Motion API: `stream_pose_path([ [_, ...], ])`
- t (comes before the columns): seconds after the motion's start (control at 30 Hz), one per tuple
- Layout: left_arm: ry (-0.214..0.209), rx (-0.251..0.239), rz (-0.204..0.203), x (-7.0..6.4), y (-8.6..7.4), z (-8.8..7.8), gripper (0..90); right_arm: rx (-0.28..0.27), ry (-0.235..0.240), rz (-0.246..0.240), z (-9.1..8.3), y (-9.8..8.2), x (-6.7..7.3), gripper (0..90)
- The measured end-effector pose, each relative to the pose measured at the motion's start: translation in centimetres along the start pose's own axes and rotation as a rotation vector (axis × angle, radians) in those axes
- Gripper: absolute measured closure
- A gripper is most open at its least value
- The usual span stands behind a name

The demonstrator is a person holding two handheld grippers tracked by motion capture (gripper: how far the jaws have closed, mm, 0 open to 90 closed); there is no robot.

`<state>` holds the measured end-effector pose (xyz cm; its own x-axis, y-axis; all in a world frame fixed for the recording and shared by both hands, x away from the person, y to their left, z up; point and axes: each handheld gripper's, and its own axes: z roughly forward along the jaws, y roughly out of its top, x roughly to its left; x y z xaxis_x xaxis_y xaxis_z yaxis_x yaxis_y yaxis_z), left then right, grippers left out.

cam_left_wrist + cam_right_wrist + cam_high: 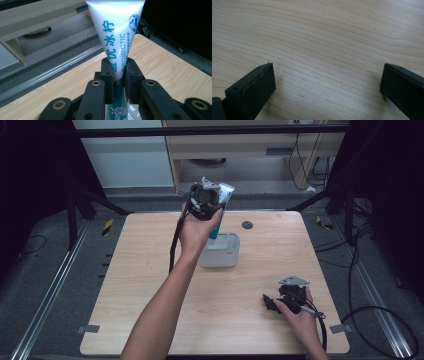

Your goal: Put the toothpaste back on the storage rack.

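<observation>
Toothpaste tube (223, 200): high view, pinched in the left gripper (205, 202) above the grey holder (221, 251) on the table (150, 270); lowering or lifting cannot be told. Left gripper view: tube (116, 32) reads "PROBIOTIC", plus Chinese characters. Right gripper view: right gripper (327, 82) spread, empty, over bare wood.

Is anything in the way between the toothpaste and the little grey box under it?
Nothing visible is. The left gripper pinches the toothpaste tube right above the grey box, whose open top shows nothing blocking it. The right gripper rests far off on the table.
</observation>
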<state>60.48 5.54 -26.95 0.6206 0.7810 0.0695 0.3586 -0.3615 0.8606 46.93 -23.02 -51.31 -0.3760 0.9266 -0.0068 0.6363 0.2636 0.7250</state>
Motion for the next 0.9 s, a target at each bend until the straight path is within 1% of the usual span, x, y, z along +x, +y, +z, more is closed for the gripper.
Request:
stream_pose_path([
  [0.13, -0.007, -0.023, -0.012, 0.1, -0.1, 0.3, 79.1, 0.0, -0.001, -0.004, 0.0, 0.0, 0.0, 0.3],
  [0.3, -0.006, -0.027, -0.008, 0.4, -0.1, 0.5, 79.1, 0.0, -0.001, -0.004, 0.0, 0.0, 0.0, 0.4],
  [0.33, -0.011, -0.034, -0.016, 0.3, -0.2, 0.6, 79.2, 0.0, -0.001, -0.004, 0.0, 0.0, 0.0, 0.3],
  [0.43, -0.014, -0.038, -0.02, 0.4, -0.2, 0.7, 79.2, 0.0, 0.0, -0.002, 0.0, 0.0, 0.0, 0.3],
  [0.53, -0.018, -0.058, -0.028, 0.5, -0.3, 0.8, 79.2, 0.0, 0.0, -0.003, 0.0, 0.0, 0.0, 0.4],
  [0.6, -0.019, -0.062, -0.028, 0.5, -0.4, 0.8, 79.2, 0.0, 0.0, -0.003, 0.0, 0.0, 0.0, 0.3],
  [0.63, -0.02, -0.071, -0.03, 0.6, -0.6, 0.9, 79.2, 0.0, 0.001, -0.002, 0.0, 0.0, 0.0, 0.3],
  [0.73, -0.02, -0.082, -0.028, 0.7, -0.9, 1.0, 79.2, 0.001, 0.001, -0.004, 0.0, 0.0, 0.0, 0.3],
  [0.9, -0.018, -0.098, -0.038, 0.9, -1.2, 1.0, 79.2, 0.001, 0.002, -0.004, 0.0, 0.0, 0.0, 0.4],
])
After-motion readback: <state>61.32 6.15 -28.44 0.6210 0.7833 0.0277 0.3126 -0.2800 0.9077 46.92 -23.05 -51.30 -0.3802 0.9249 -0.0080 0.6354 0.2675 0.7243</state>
